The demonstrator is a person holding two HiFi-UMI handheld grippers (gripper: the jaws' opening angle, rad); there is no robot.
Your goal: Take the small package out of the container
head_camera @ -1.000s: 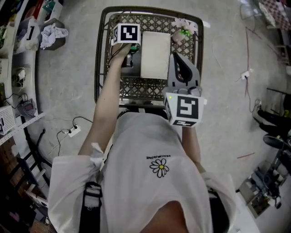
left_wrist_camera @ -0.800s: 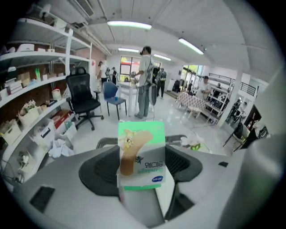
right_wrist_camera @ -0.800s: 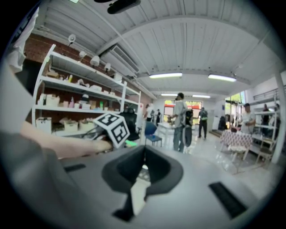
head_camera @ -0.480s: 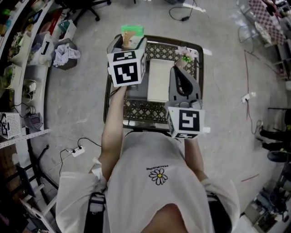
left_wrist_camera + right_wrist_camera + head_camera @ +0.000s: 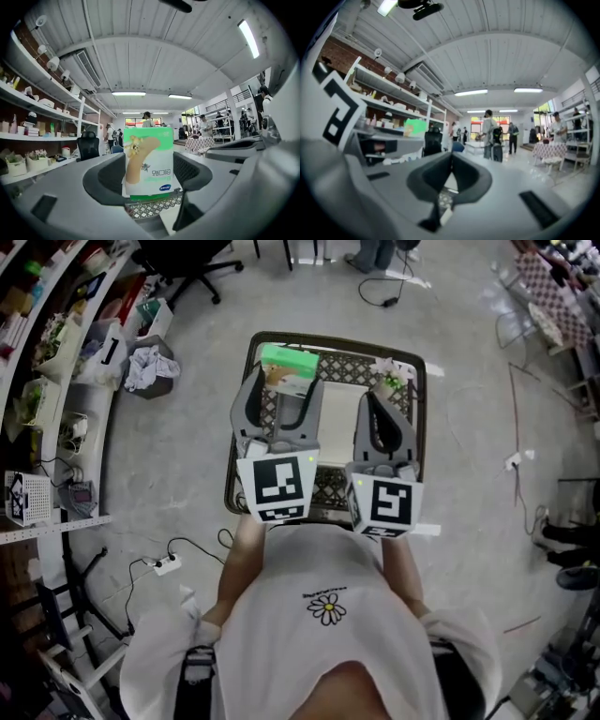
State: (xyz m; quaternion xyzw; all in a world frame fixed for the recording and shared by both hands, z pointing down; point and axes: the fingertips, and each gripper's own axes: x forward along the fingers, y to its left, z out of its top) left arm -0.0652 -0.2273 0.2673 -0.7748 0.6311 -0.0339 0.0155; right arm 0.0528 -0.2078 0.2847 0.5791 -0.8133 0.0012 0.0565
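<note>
Package: small package (image 5: 291,362) upright, raised over container's (image 5: 342,367) far-left corner, seemingly clearing the rim.
Left tool (image 5: 281,382): clenched on package's lower part.
Right tool (image 5: 382,401): closed, empty, idle above right side.

head view: high above wire basket (image 5: 347,368), steeply down | both gripper views: close over it, side by side, level outward | shared: its mesh
</note>
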